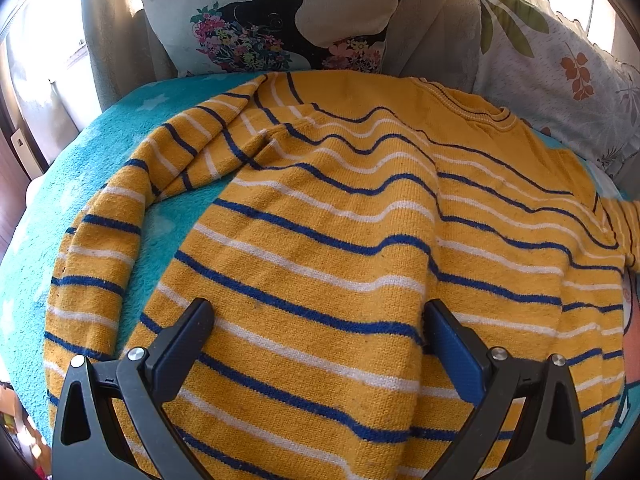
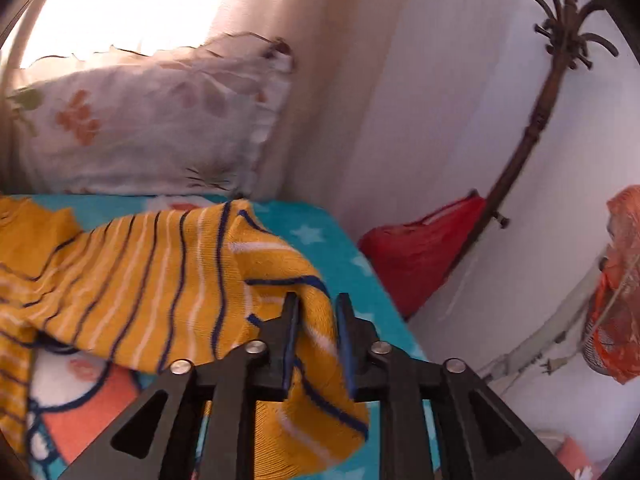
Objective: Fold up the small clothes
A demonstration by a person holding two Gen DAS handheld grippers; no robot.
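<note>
A small yellow sweater (image 1: 340, 216) with blue and white stripes lies spread on a teal star-print blanket (image 1: 52, 208). Its left sleeve (image 1: 120, 216) curves down the left side. My left gripper (image 1: 318, 318) is open, its fingers wide apart just above the sweater's lower body, holding nothing. In the right wrist view, my right gripper (image 2: 318, 312) is shut on the sweater's right sleeve (image 2: 316, 320) and holds it lifted above the blanket (image 2: 340, 256); the sleeve end hangs below the fingers.
A floral cushion (image 1: 272, 20) and a leaf-print pillow (image 1: 552, 72) stand at the back of the bed. To the right are a white wall, a red bag (image 2: 416, 256), a wooden coat stand (image 2: 532, 128) and an orange cloth (image 2: 624, 280). The blanket's right edge drops off near the sleeve.
</note>
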